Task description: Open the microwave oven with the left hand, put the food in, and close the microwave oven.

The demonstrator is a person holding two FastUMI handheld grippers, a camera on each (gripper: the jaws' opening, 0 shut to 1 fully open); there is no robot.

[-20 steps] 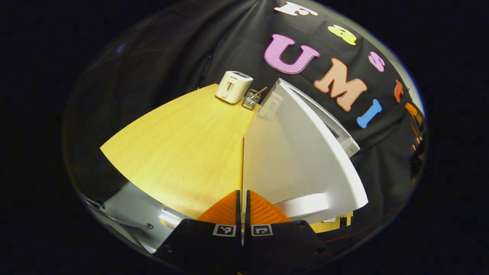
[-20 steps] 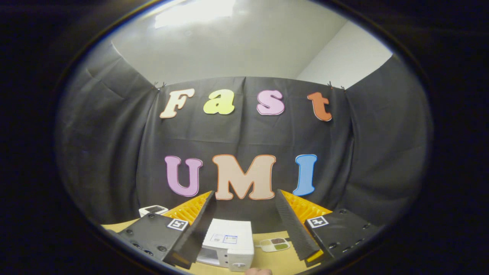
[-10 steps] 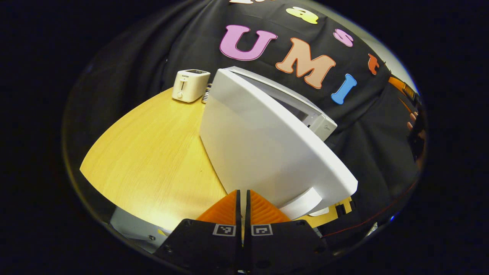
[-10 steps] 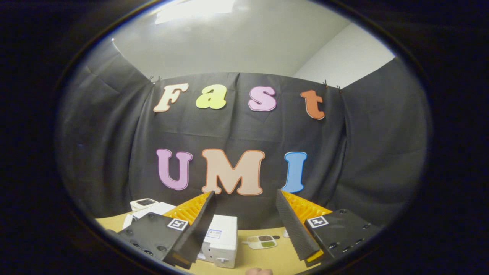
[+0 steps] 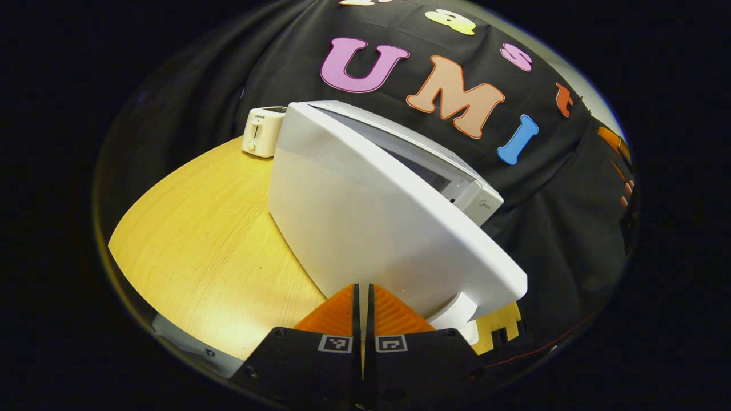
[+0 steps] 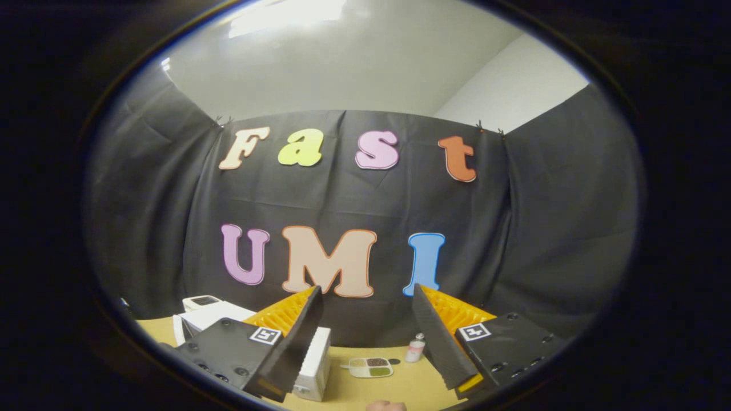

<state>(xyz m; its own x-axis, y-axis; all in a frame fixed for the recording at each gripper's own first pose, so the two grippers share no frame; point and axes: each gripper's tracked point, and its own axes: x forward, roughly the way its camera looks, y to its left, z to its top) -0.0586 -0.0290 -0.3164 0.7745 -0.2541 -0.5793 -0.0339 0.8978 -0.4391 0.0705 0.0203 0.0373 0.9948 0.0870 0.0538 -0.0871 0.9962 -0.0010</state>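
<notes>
Toaster: a small cream plastic toaster (image 5: 260, 132) stands at the far left of the yellow wooden table (image 5: 211, 251), apart from the job.
Microwave door: the white microwave oven's (image 5: 477, 197) broad white door (image 5: 371, 228) stands partly ajar, a dark gap showing along its top edge. In the right gripper view the oven (image 6: 311, 365) sits low at the left.
Left claw: the left claw (image 5: 362, 305) has its 2 fingers pressed together with nothing between them, the tips just beside the door's lower edge by the white handle (image 5: 457, 311). I cannot tell whether they touch the door.
Food: a pale tray with 3 compartments of food (image 6: 370, 367) lies on the table to the right of the oven, outside it, with a small white bottle (image 6: 416, 348) just beside it.
Right claw: the right claw (image 6: 365, 334) is spread wide and empty, held above the table and pointed at the booth wall.
Progress: judging by the ajar door and the tray outside, step 1, opening, looks under way; loading the food and closing the door appear to remain.
</notes>
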